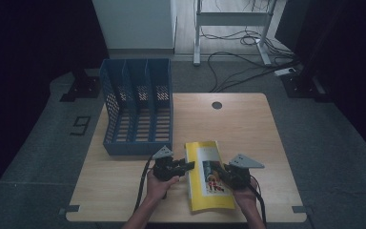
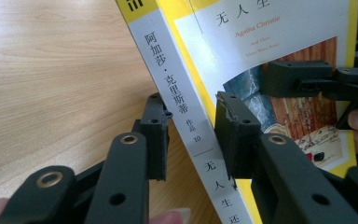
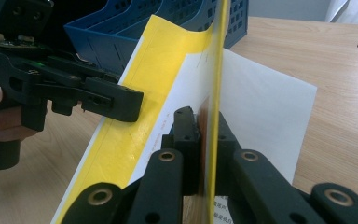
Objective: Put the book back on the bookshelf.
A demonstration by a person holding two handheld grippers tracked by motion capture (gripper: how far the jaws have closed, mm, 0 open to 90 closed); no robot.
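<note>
Just in front of the blue file rack [image 1: 138, 107], which stands at the far left of the wooden table [image 1: 248, 124], the left gripper [image 1: 187, 166] straddles the spine of the yellow book [image 1: 208, 176], one jaw on each side with small gaps left, not yet pressing. The book lies near the table's front edge, to the right of the rack's front. Further right from the rack, the right gripper [image 3: 209, 126] is clamped narrowly on the lifted front cover.

High view looks down over the table [image 1: 248, 119], 2 hand-held gripper views close, low, sharing the book [image 1: 208, 175], seemingly.
</note>
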